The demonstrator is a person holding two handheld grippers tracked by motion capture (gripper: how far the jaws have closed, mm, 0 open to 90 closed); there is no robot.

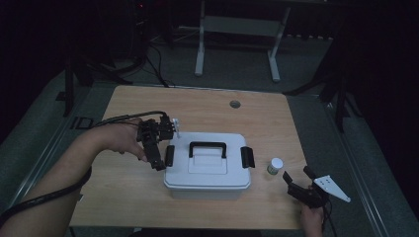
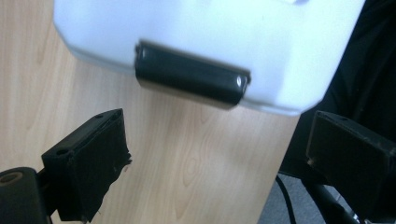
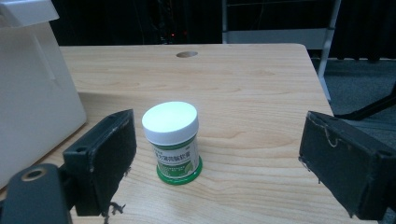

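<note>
A white plastic box (image 1: 207,173) with a black carry handle (image 1: 208,146) and a black latch on each end sits mid-table. My left gripper (image 1: 160,159) hovers at the box's left end, open, its jaws straddling the space just before the left latch (image 2: 191,79) without touching it. A small bottle (image 1: 275,165) with a white cap and green label stands right of the box. My right gripper (image 1: 298,176) is open near the front right corner and points at the bottle (image 3: 172,140), which stands a short way beyond the jaws.
The wooden table (image 1: 148,197) has a round cable hole (image 1: 234,104) near its far edge. A metal frame (image 1: 237,29) stands on the floor beyond. The table's right edge lies close to the right hand.
</note>
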